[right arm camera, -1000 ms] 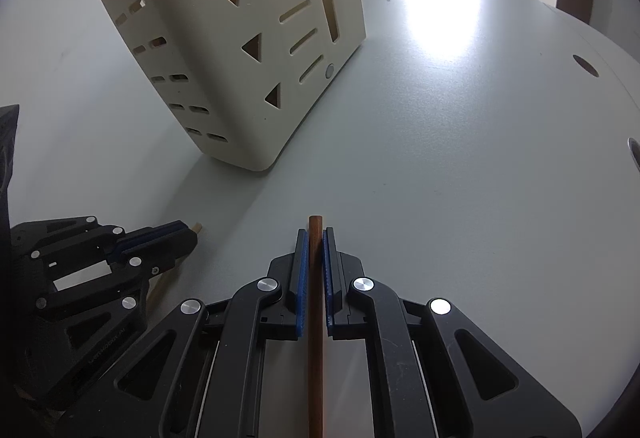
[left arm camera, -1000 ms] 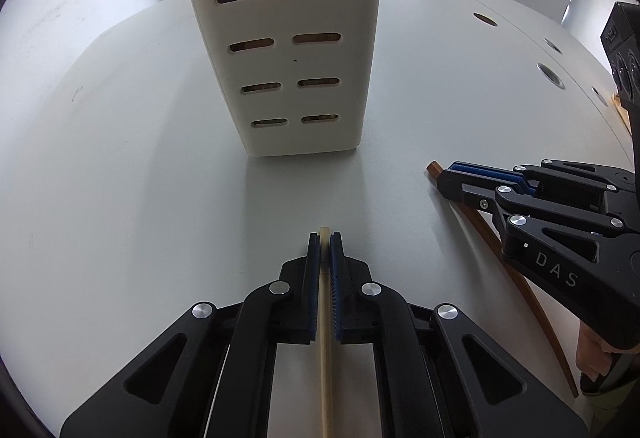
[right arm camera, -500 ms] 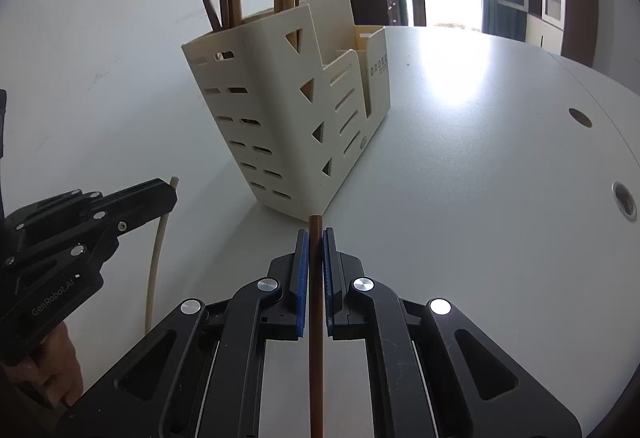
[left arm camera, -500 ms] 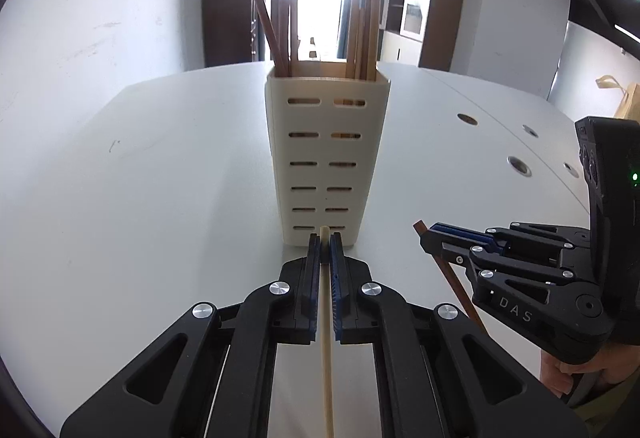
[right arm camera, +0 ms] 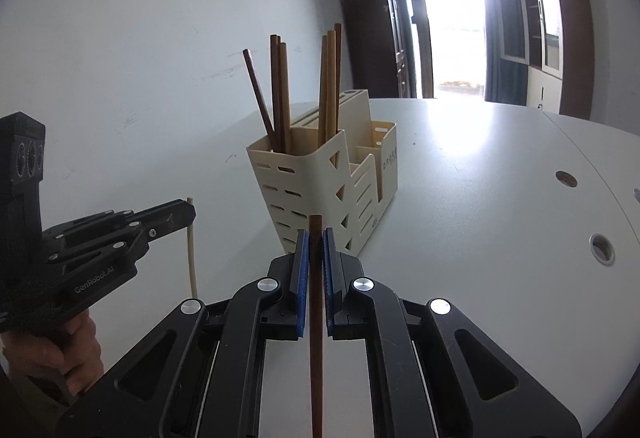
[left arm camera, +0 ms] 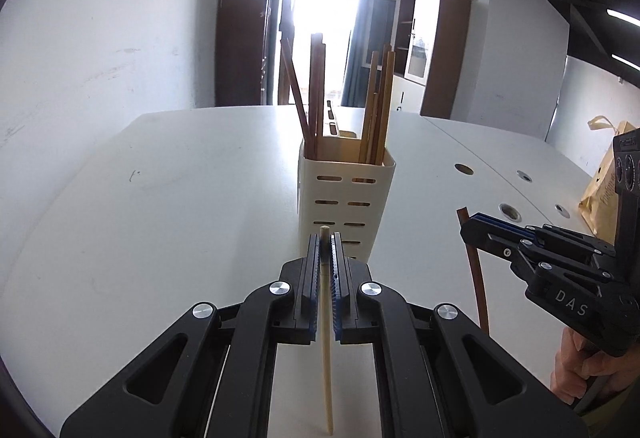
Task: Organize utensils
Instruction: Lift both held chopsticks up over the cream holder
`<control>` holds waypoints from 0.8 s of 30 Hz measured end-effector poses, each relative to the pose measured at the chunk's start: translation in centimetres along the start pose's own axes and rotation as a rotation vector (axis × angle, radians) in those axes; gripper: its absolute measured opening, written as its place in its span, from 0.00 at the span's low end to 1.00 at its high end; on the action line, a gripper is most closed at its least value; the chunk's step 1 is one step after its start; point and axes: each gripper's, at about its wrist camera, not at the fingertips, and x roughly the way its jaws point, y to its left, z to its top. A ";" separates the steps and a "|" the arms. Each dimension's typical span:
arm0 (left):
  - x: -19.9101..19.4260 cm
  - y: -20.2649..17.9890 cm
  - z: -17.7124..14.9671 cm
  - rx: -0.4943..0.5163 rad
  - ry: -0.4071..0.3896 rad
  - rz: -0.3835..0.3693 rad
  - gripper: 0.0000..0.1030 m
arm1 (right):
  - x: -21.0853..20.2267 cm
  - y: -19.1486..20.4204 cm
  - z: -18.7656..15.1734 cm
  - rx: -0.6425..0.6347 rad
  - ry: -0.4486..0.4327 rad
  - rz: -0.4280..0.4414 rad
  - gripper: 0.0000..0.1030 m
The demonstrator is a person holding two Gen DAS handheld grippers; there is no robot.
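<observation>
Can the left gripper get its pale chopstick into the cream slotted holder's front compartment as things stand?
Probably yes. The left gripper, jaws shut on the pale wooden chopstick, faces the cream slotted plastic holder with bare table between. The brown chopsticks inside leave a gap at the open top.

The left gripper (left arm camera: 325, 238) is closed on a pale chopstick (left arm camera: 326, 338), which runs along the gap between its blue pads. In front stands a cream utensil holder (left arm camera: 346, 202) on the white table (left arm camera: 160, 198), with brown chopsticks (left arm camera: 316, 90) upright in it. At the right, the right gripper (left arm camera: 472, 226) clamps a dark brown chopstick (left arm camera: 478, 278), well apart from the holder.
</observation>
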 end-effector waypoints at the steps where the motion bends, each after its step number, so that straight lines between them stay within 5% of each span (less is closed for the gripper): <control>1: -0.3 0.0 0.2 0.000 -0.008 -0.002 0.04 | -0.4 0.2 0.2 -0.003 -0.015 0.001 0.07; 10: -3.1 -0.2 2.0 0.018 -0.084 0.006 0.04 | -2.4 0.5 2.2 -0.022 -0.106 -0.005 0.07; 24: -7.3 -1.8 9.1 0.057 -0.287 0.001 0.04 | -5.2 1.7 7.6 -0.079 -0.266 -0.005 0.07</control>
